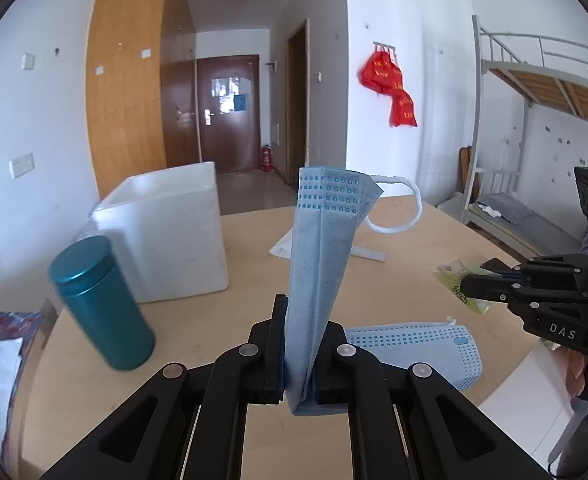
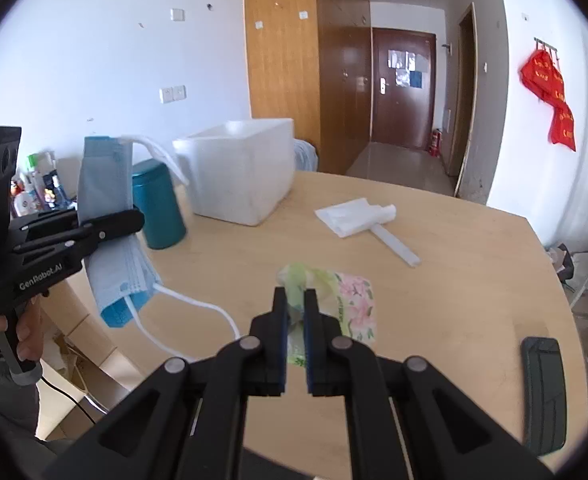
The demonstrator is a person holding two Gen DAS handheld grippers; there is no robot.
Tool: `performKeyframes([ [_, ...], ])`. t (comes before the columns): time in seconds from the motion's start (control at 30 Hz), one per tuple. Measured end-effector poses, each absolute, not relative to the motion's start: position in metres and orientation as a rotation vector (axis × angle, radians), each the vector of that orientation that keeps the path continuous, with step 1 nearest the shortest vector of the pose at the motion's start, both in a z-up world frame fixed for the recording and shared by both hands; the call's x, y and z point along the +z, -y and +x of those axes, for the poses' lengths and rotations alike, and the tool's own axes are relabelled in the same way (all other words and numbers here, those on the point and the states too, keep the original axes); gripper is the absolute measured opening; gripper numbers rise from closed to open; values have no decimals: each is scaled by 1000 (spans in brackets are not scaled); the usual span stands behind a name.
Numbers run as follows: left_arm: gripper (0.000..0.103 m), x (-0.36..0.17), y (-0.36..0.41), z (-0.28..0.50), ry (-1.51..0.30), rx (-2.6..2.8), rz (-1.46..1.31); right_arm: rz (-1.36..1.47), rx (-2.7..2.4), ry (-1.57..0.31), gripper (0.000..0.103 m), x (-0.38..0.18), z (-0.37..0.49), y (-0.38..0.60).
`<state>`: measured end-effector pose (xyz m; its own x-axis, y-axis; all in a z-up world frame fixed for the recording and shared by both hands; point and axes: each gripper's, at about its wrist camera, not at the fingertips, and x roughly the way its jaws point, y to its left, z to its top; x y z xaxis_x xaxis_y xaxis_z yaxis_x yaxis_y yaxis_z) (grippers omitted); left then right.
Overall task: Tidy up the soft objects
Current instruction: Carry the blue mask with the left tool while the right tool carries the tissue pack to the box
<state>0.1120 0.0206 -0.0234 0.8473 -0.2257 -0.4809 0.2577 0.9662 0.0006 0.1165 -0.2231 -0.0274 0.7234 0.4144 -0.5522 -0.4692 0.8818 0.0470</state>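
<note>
The left tool point(image 1: 299, 346) is clamped on a folded blue mask point(image 1: 320, 256), held aloft at 12 o'clock. The right tool point(image 2: 295, 312) pinches a tissue pack point(image 2: 334, 300) on the worktop point(image 2: 454, 264). Its slick wrapper may slip free when lifted; the mask's dangling loop could snag the teal canister point(image 2: 158, 208).

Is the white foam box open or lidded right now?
Open: the foam box shows a bare rim and hollow top in both views, no lid. Contents cannot be seen.
</note>
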Motion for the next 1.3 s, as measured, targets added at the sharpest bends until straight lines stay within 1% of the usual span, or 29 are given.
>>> performKeyframes([
  [0.3, 9, -9, -43, 48, -450, -159, 53, -109, 564, -514, 9, -15, 71, 199],
  [0.6, 9, 6, -72, 27, -407, -52, 18, -131, 638, -459, 9, -1, 63, 171],
  [0.83, 9, 11, -85, 35, -396, -24, 13, -142, 682, -447, 9, 6, 84, 146],
  [1.3, 9, 21, -105, 85, -401, -13, 6, -156, 733, -438, 9, 23, 134, 113],
])
